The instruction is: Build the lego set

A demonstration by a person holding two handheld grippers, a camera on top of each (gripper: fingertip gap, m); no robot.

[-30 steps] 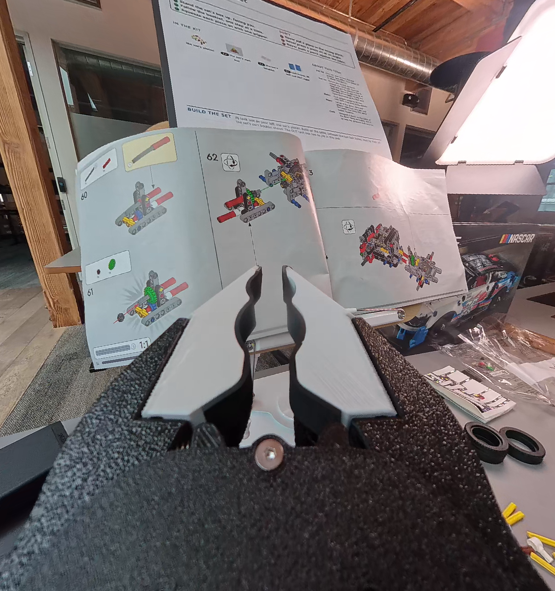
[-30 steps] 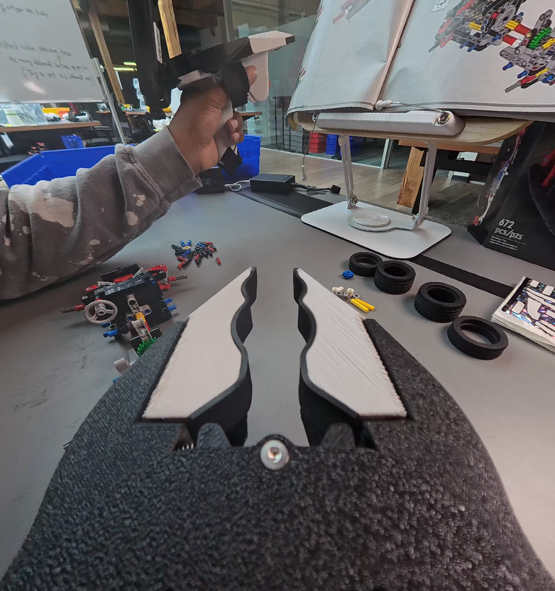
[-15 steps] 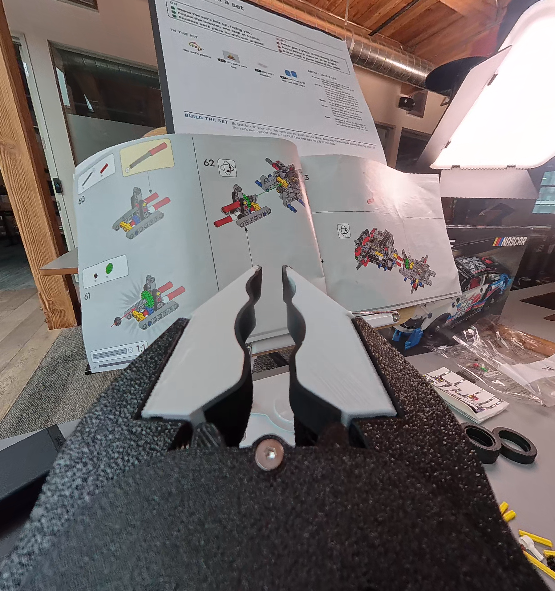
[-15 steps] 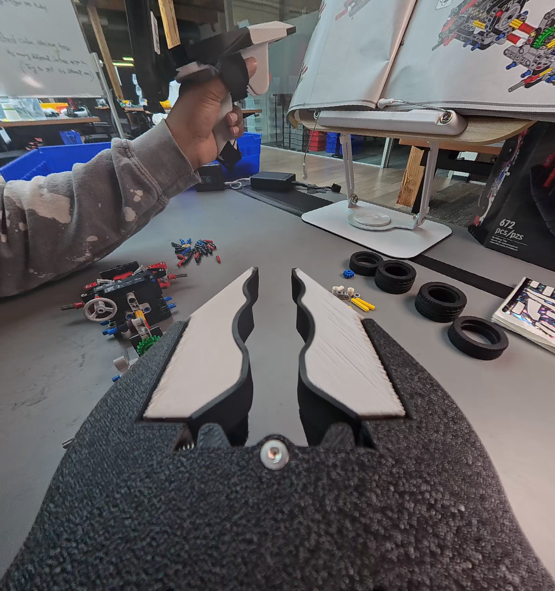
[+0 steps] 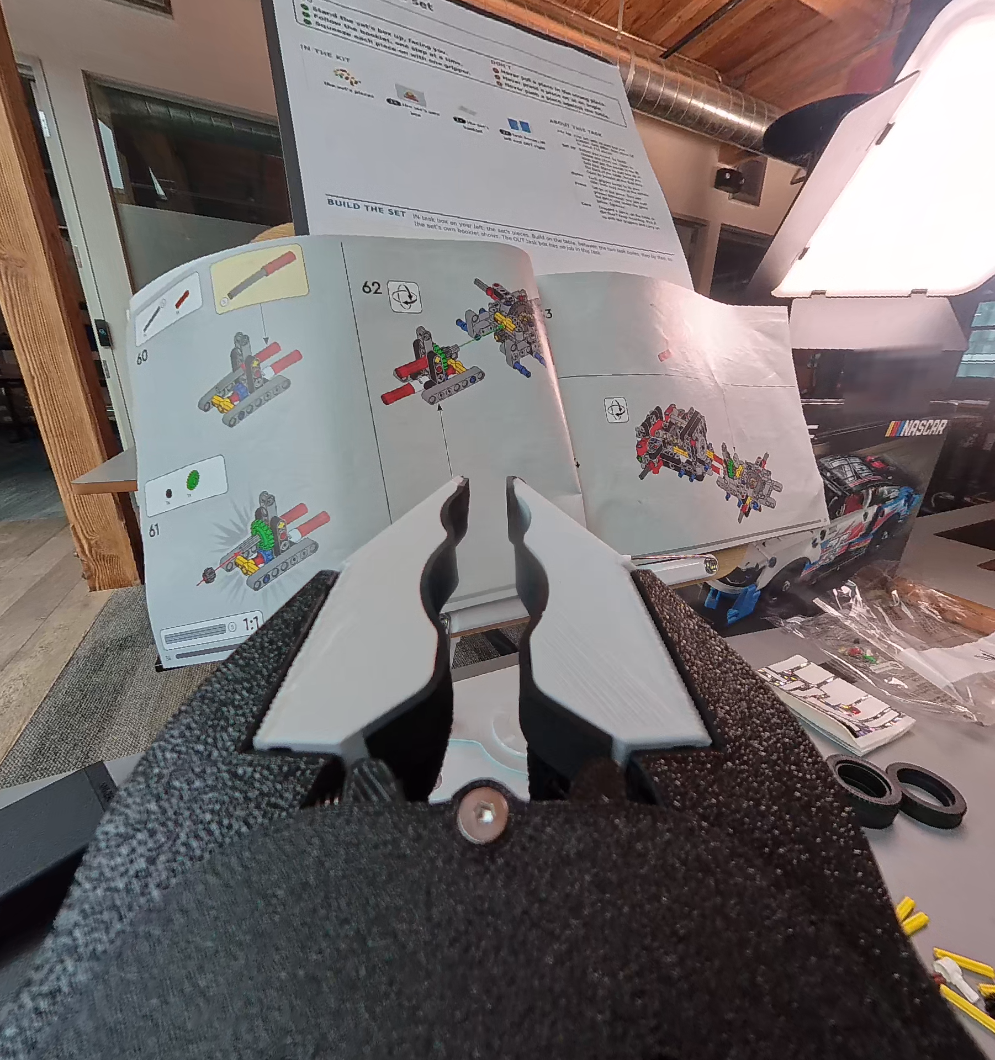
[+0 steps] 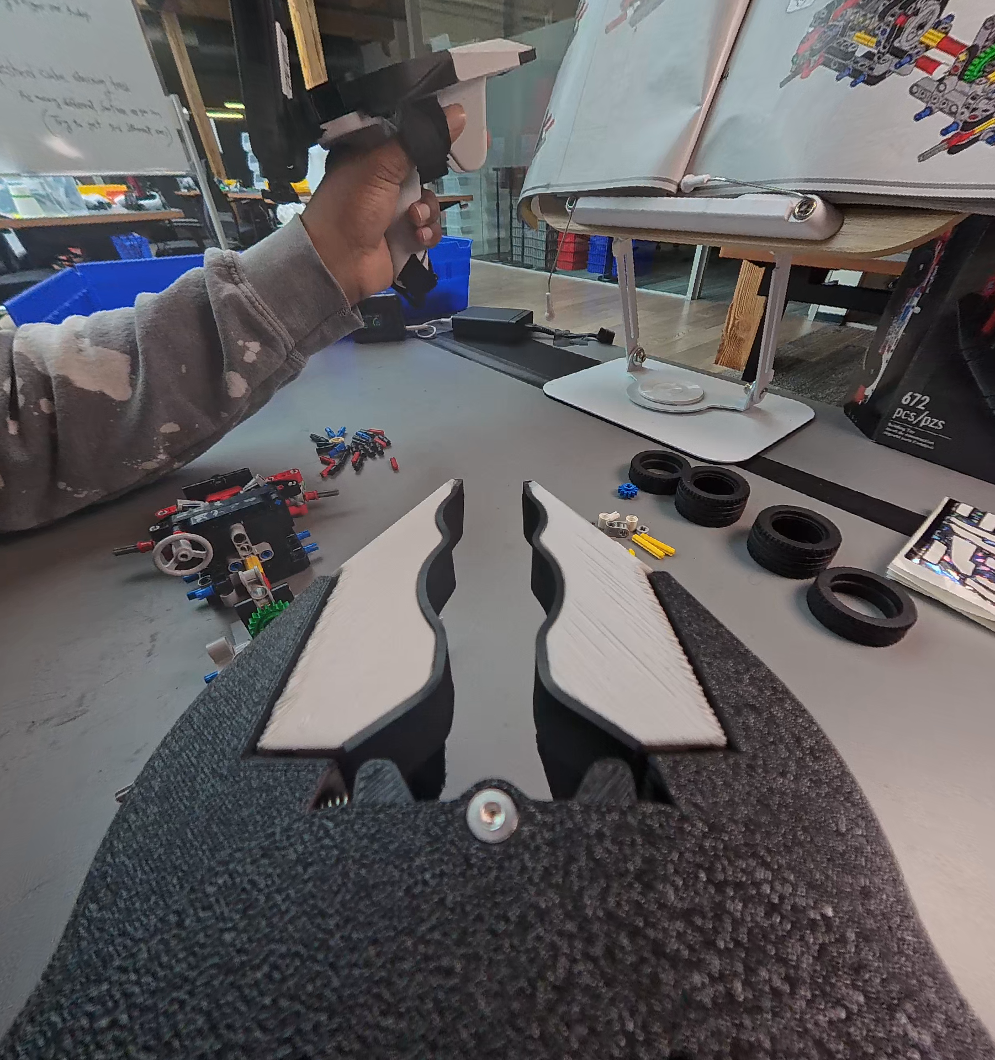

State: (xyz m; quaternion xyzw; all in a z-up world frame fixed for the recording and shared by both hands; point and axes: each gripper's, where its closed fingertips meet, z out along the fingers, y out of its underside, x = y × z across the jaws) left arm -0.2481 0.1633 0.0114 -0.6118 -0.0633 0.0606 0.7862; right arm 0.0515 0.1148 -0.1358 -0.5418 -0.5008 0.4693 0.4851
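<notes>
Two grippers hang empty as we pause over the build. Nearest us, the right gripper (image 6: 492, 487) hovers low above the grey table (image 6: 484, 401), fingers parted with only bare tabletop between them. Just left of it lies the half-built lego assembly (image 6: 228, 548), a green gear at its near edge; to the right sit small yellow and grey pieces (image 6: 636, 530), then four black tyres (image 6: 793, 542) and a sticker sheet (image 6: 965, 559). Farther back, a pile of tiny pins (image 6: 354, 447) lies well apart from the assembly.

We judge the risks plain: the pins are small and round, so they may skid from a pinch or scatter at a nudge, and a careless sweep of the right gripper could knock the assembly.

Beyond, our left hand (image 6: 377, 223) is raised off the table, wrist cocked, its sleeve resting beside the assembly. The left gripper (image 5: 486, 482) points at the open instruction booklet (image 5: 288, 436) on its stand (image 6: 679, 401), fingers slightly apart, gripping nothing.
</notes>
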